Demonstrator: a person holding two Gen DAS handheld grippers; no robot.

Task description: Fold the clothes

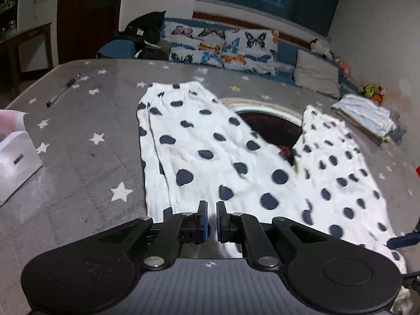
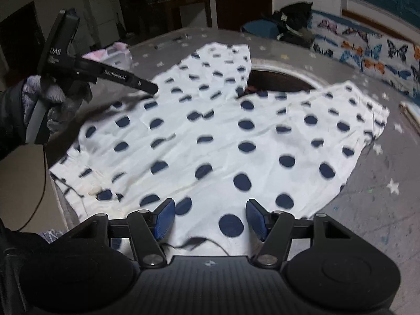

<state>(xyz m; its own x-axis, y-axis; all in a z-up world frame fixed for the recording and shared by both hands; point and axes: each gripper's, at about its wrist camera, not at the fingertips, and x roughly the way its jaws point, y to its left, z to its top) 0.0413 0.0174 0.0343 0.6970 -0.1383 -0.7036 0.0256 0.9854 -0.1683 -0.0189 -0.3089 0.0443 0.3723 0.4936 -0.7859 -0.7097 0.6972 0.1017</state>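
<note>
White trousers with dark blue dots (image 1: 210, 141) lie spread flat on a grey, star-patterned tablecloth (image 1: 86, 157), their two legs fanning apart. My left gripper (image 1: 212, 206) hovers over the near part of one leg, its blue pads shut with nothing visibly between them. In the right wrist view a gloved hand (image 2: 50, 97) holds that left gripper (image 2: 153, 89), its tip low over the far left of the trousers (image 2: 223, 136). My right gripper (image 2: 210, 204) stands open above the near edge of the cloth, pads well apart, with only flat fabric under them.
A round dark opening (image 1: 273, 126) in the table shows between the trouser legs. A stack of folded clothes (image 1: 365, 118) sits at the right, a pen (image 1: 63, 89) at the far left, and a white box (image 1: 15, 157) at the left edge. A butterfly-print sofa (image 1: 223, 44) stands behind.
</note>
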